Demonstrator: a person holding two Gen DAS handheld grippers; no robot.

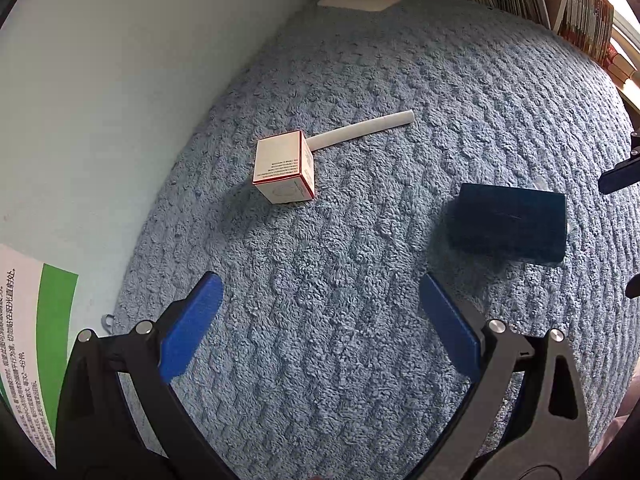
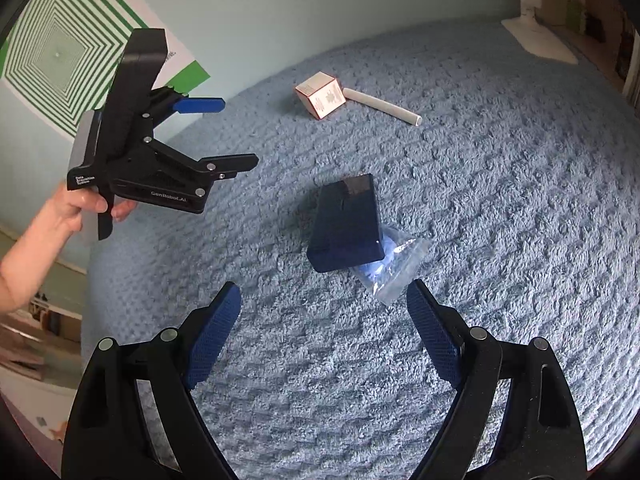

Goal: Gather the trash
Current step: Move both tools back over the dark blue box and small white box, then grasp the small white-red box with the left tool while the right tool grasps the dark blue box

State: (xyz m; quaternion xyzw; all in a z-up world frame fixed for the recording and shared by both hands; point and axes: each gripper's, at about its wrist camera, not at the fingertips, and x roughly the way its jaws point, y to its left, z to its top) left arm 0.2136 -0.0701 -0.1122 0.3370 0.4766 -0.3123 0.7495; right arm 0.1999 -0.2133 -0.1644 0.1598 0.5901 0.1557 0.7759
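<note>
Left wrist: left gripper (image 1: 320, 328) jaws spread wide, nothing held, above blue carpet (image 1: 360, 80). White box (image 1: 285, 167) touching paper tube (image 1: 362, 130) ahead; dark box (image 1: 510, 222) right.

Right wrist: right gripper (image 2: 324, 336) jaws wide, empty. Dark box seen just ahead, lying over plastic bag (image 2: 394, 268). Left gripper seen at left, gripped by hand (image 2: 76, 208).

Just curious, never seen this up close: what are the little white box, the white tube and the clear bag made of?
The white box looks like thin printed cardboard, matte, with red edges and folded corners. The tube seems to be rolled paper or card; its open end shows hollow. The bag looks like glossy clear plastic film, crinkled and reflecting light.
</note>
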